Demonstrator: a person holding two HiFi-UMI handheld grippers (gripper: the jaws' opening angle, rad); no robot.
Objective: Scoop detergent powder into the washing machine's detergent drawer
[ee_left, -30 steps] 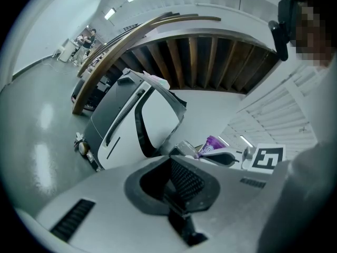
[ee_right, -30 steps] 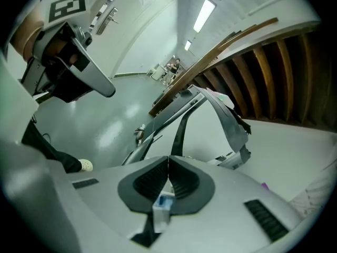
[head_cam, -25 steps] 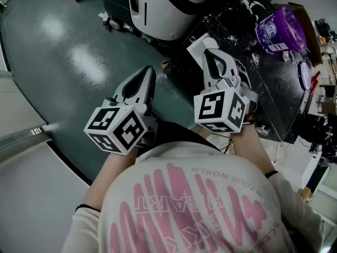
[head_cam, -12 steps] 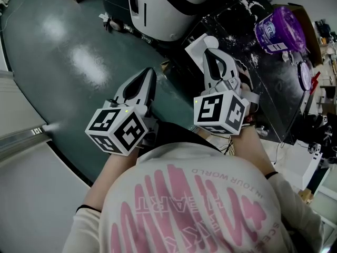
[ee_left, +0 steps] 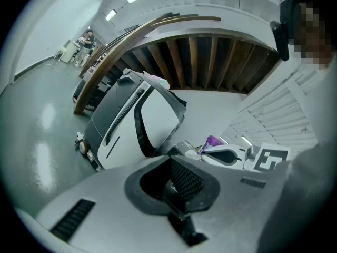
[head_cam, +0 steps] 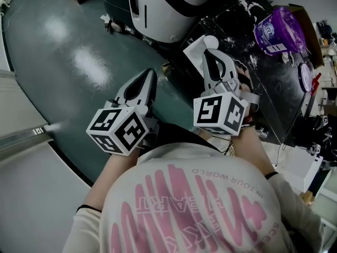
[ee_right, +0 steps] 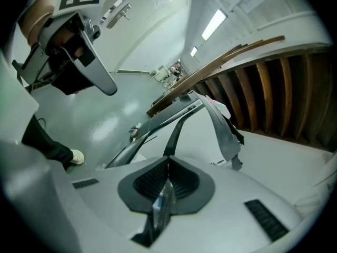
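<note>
The white washing machine with a dark band stands at the top of the head view and fills both gripper views. A purple detergent tub sits on a black table dusted with white powder. My right gripper hovers over the table's near corner, shut on the thin clear handle of a white scoop. My left gripper hangs over the green floor to its left, shut, with nothing between its pads.
A purple lid lies on the table's right side beside clutter at the edge. The glossy green floor stretches left of the machine. A pale ledge runs along the lower left. A person's white shoe shows on the floor.
The right gripper with the scoop has edged slightly left and rolled a little. The left gripper has stayed in place.
</note>
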